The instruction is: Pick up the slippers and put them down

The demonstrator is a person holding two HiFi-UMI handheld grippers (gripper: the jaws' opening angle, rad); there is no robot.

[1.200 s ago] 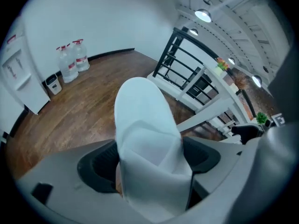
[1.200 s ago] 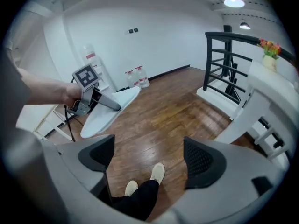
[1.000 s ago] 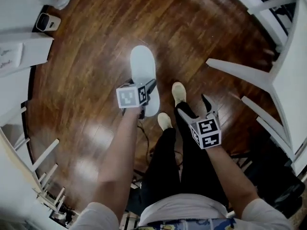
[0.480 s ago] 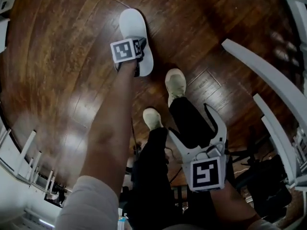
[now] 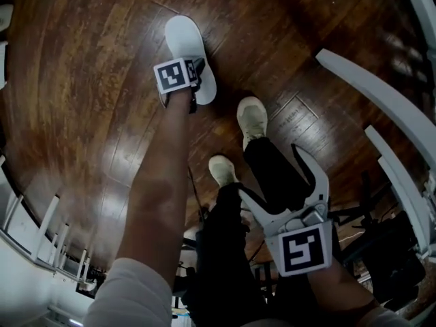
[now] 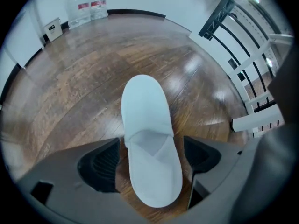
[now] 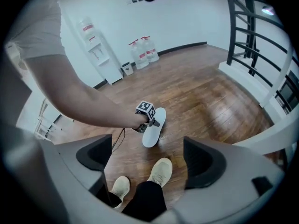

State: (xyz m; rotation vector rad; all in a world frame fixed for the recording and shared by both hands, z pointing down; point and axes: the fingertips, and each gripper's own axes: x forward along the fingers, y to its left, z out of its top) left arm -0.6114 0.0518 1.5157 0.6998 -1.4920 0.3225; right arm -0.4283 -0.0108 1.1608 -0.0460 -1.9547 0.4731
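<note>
- Slipper (image 5: 185,39): a single white one, flat on the wooden floor (image 5: 88,94) and out in front of me, its closed toe pointing away from my feet.
- My left tongs (image 6: 152,160) point steeply down over its heel end. The jaws are opening with the slipper (image 6: 149,139) between them. A strip of floor shows on either side, so the pads are not pressing and it is released.
- My right tongs (image 5: 269,172) hang well back, above my legs. They are spread wide and hold nothing; in their own view only my feet and bare boards show between the jaws.
- My beige shoes (image 5: 252,118) stand just behind the slipper, the nearer toe close to its heel, with black trouser legs (image 5: 231,251) above them.
- A thin dark cable (image 7: 117,138) trails from the left tongs towards my feet, beside my forearm (image 5: 163,176).
- A white railing (image 5: 368,87) slants across the right side, well apart from the slipper.
- Large water bottles (image 6: 86,6) stand against the far white wall, and a black railing (image 7: 231,31) rises off to the right.
- The boards directly around the slipper are bare.
</note>
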